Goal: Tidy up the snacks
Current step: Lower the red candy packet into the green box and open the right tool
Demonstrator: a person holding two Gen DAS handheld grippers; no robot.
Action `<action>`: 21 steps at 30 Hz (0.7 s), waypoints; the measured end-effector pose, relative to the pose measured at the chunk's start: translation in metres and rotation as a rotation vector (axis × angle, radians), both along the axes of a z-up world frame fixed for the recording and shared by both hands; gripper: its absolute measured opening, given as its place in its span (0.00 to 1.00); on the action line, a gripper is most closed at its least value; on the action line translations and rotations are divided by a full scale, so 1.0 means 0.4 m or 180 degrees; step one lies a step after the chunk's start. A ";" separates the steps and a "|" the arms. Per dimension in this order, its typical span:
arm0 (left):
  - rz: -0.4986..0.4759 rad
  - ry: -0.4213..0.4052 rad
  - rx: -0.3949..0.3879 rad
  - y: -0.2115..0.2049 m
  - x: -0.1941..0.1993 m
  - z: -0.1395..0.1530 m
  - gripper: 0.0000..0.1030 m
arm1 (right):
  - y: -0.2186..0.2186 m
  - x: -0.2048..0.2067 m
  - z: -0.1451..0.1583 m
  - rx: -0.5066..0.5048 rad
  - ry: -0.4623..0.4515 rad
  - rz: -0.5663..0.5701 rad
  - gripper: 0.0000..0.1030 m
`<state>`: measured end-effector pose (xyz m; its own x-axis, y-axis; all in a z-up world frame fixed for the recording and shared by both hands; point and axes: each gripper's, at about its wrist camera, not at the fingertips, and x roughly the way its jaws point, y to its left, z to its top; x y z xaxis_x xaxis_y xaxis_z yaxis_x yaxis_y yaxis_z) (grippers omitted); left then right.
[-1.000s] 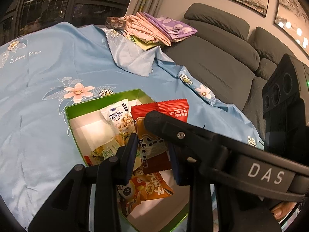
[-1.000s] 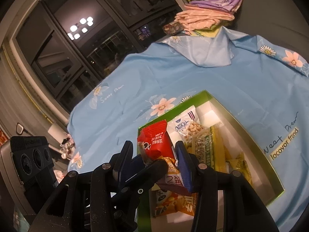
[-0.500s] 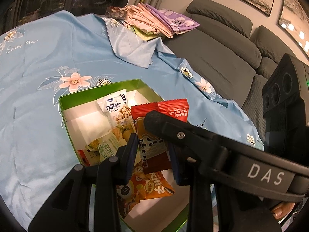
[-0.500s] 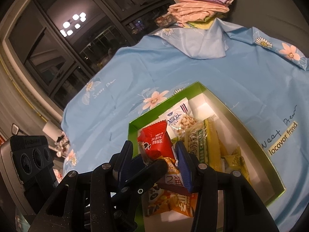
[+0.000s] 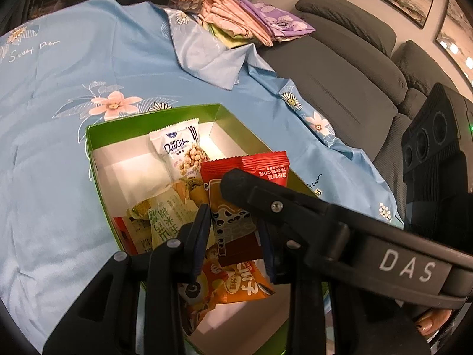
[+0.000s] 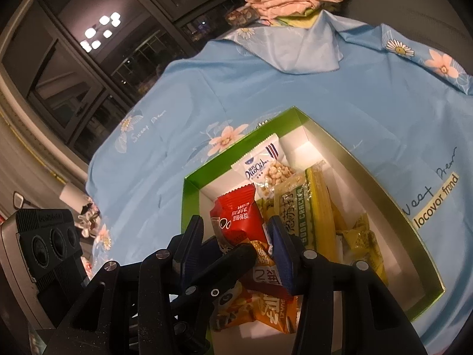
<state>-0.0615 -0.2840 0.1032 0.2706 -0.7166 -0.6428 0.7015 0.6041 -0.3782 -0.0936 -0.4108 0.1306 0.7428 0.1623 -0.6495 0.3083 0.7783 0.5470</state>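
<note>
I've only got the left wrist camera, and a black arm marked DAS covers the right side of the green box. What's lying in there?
Observer: The right wrist view shows a green soda cracker packet lying lengthwise, with long yellow sticks right beside it.
Operator: Anything past those?
Observer: A small yellow packet, close to the green box's wall on that side.
Operator: Any room left over there?
Observer: Some. Bare white floor shows in the near corner, past the small yellow packet.
</note>
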 end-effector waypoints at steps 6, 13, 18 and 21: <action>0.0002 0.0037 0.0031 -0.003 0.005 -0.006 0.29 | -0.003 0.004 -0.010 0.0035 0.0056 0.0000 0.47; -0.0002 0.0036 0.0031 -0.003 0.004 -0.006 0.29 | -0.002 0.004 -0.011 0.0037 0.0063 -0.0005 0.47; -0.0008 0.0061 0.0048 -0.004 0.005 -0.010 0.30 | -0.005 0.007 -0.015 0.0044 0.0084 -0.0014 0.47; -0.0010 0.0075 0.0059 -0.006 0.008 -0.014 0.29 | -0.006 0.009 -0.020 0.0058 0.0107 -0.0017 0.47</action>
<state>-0.0582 -0.2865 0.0975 0.2531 -0.7055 -0.6620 0.6944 0.6089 -0.3834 -0.0900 -0.4134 0.1224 0.7216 0.1704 -0.6710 0.3308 0.7665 0.5504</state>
